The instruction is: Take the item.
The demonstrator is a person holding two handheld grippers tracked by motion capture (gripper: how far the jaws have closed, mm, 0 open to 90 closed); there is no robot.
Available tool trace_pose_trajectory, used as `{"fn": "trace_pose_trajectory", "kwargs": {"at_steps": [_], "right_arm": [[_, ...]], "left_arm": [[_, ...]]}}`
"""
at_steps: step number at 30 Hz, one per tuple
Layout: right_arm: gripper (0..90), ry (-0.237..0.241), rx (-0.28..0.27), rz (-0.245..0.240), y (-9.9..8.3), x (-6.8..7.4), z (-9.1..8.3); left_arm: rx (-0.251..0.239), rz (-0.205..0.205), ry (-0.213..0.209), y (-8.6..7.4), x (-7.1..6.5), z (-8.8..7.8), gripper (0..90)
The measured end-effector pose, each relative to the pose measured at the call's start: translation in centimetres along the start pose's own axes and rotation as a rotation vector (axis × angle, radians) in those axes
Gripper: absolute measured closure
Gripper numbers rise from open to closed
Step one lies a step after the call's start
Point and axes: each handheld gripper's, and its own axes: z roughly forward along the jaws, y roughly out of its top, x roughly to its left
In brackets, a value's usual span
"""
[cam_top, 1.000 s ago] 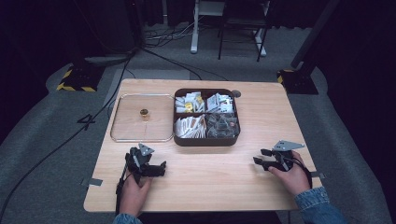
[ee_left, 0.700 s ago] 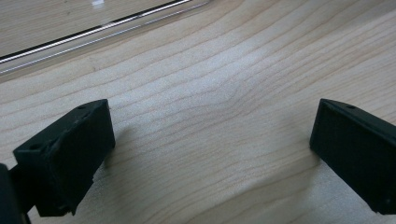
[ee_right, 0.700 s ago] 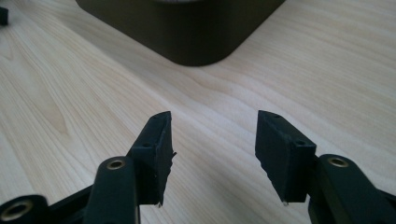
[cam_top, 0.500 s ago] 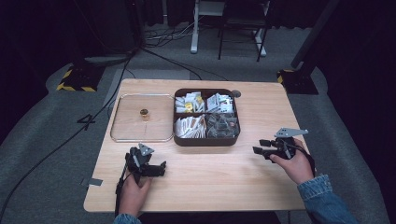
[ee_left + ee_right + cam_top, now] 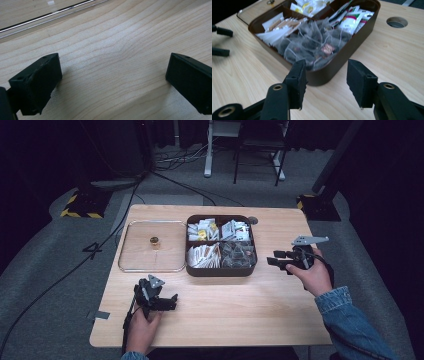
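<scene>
Right gripper rose, pointing at brown box.

Item count as I read it from my station: one tabletop; one brown box with four compartments, each stocked with sachets too densely packed to count; one clear lid lying flat beside the box, with one small brass knob on it; one round hole in the tabletop; two grippers, left gripper and right gripper, each with two black fingers; two hands, one per gripper
</scene>
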Motion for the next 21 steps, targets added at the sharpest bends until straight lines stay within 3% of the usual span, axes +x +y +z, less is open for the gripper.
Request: {"fn": "trace_pose_trajectory", "kwargs": {"at_steps": [11, 21], "right_arm": [[51.6, 0.002, 0.000, 0.004, 4.1, -0.3, 2.0], [51.7, -0.036, -0.007, 0.015, 7.5, -1.1, 4.6]], "left_arm": [[0.005, 0.002, -0.015, 0.1, 0.1, 0.1, 0.4], [0.006, 0.003, -0.011, 0.3, 0.1, 0.2, 0.4]]}}
